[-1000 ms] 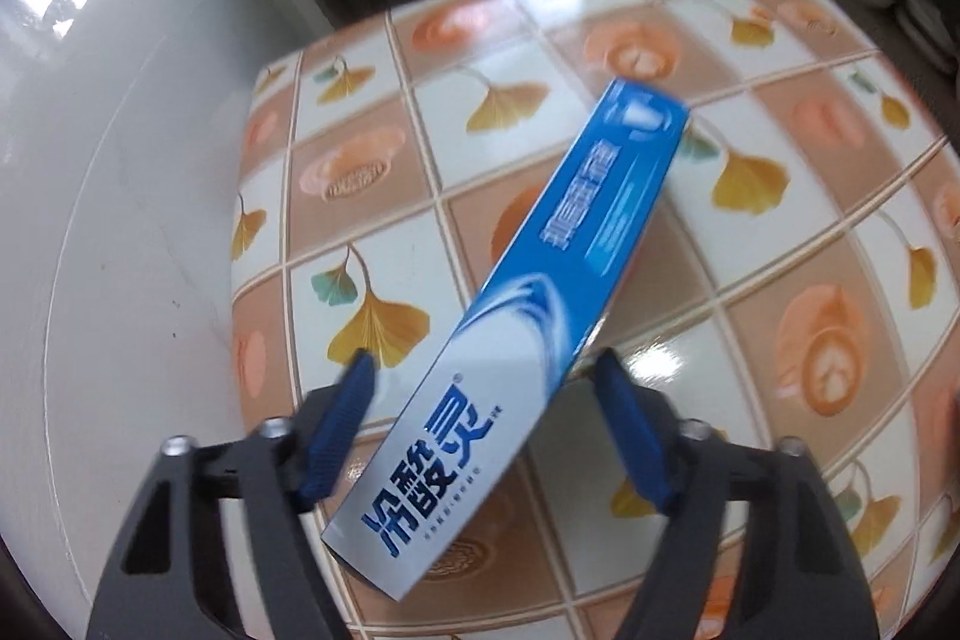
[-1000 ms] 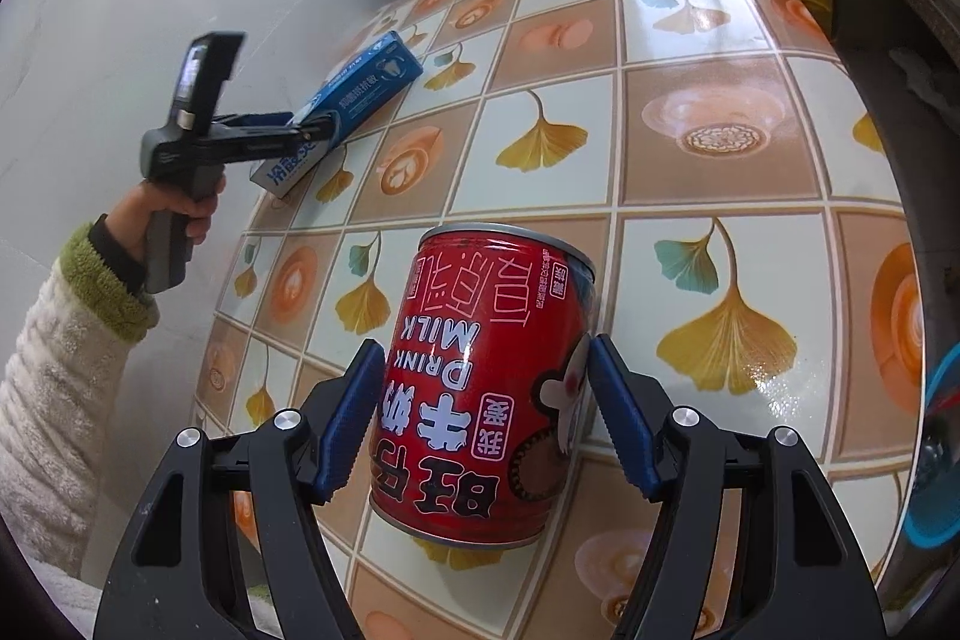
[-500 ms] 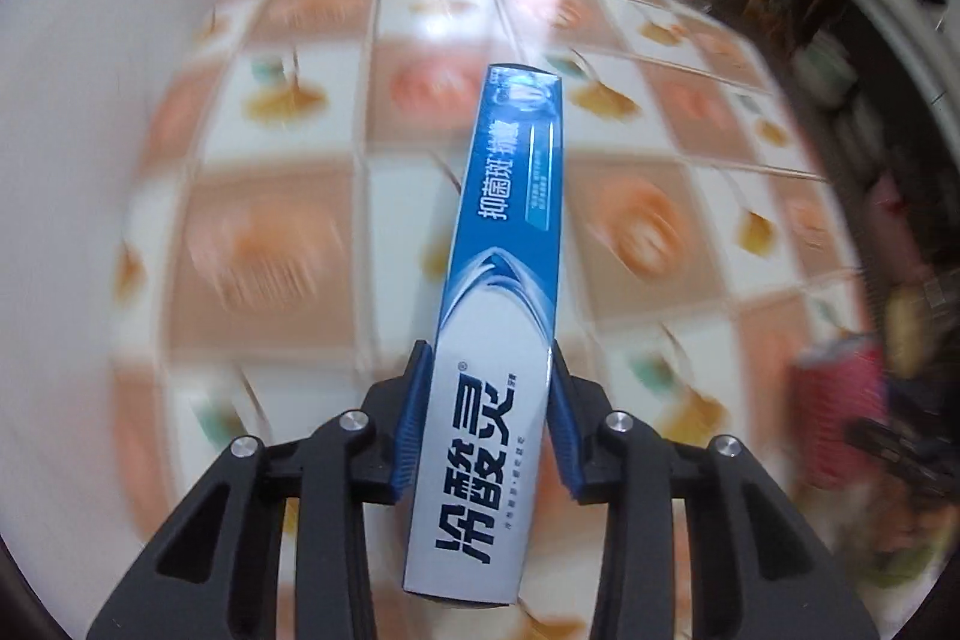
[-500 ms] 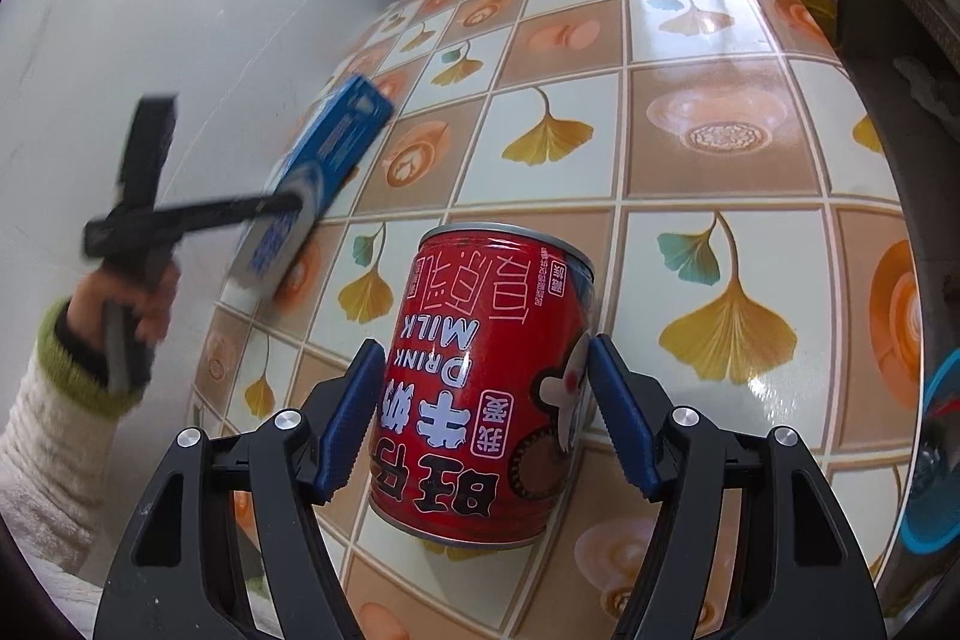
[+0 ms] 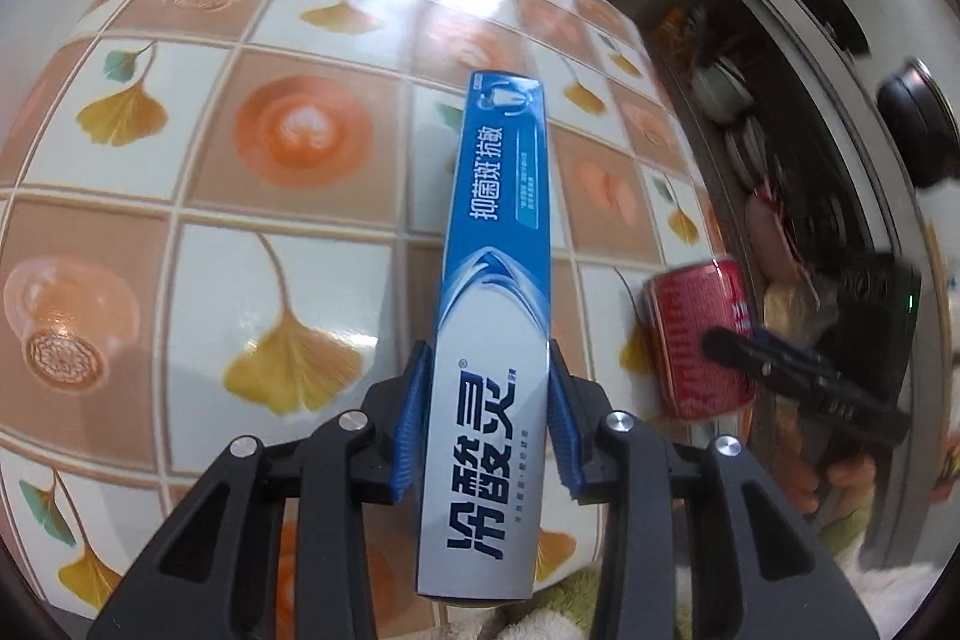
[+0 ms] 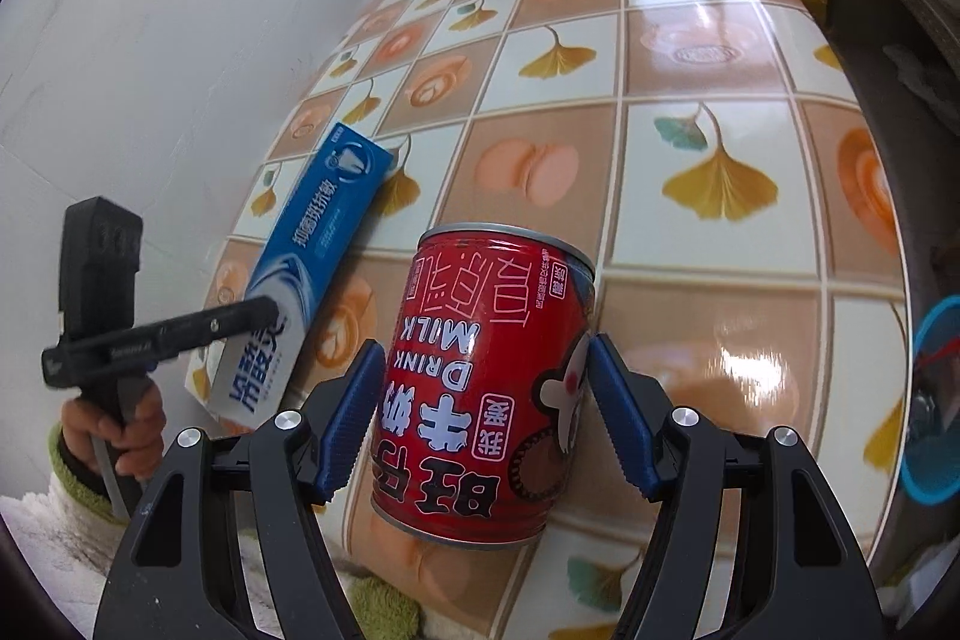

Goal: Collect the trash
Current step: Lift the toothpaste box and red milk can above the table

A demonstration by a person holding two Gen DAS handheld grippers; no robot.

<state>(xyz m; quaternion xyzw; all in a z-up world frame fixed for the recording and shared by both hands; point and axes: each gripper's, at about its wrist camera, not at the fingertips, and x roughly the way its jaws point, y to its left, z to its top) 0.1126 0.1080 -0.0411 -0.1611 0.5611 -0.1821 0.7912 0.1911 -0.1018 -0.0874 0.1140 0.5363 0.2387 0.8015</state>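
Observation:
My left gripper (image 5: 487, 418) is shut on a long blue and white toothpaste box (image 5: 498, 280) and holds it above the tiled table (image 5: 252, 148). The box also shows in the right wrist view (image 6: 300, 274), with the left gripper (image 6: 240, 328) clamped on its near end. My right gripper (image 6: 486, 412) is shut on a red milk drink can (image 6: 480, 388), held upside down over the table's near edge. The can shows in the left wrist view (image 5: 699, 334) at the right.
The table (image 6: 660, 58) has a ginkgo-leaf tile pattern and a white wall (image 6: 150, 40) along its left side. A blue bin rim (image 6: 936, 400) sits low at the right beyond the table edge. Shelves with dishes (image 5: 732, 112) and clutter stand beyond the table.
My left gripper closed on the toothpaste box, lifted it and swung it toward the right gripper and the table's near edge. My right gripper closed a little tighter on the can.

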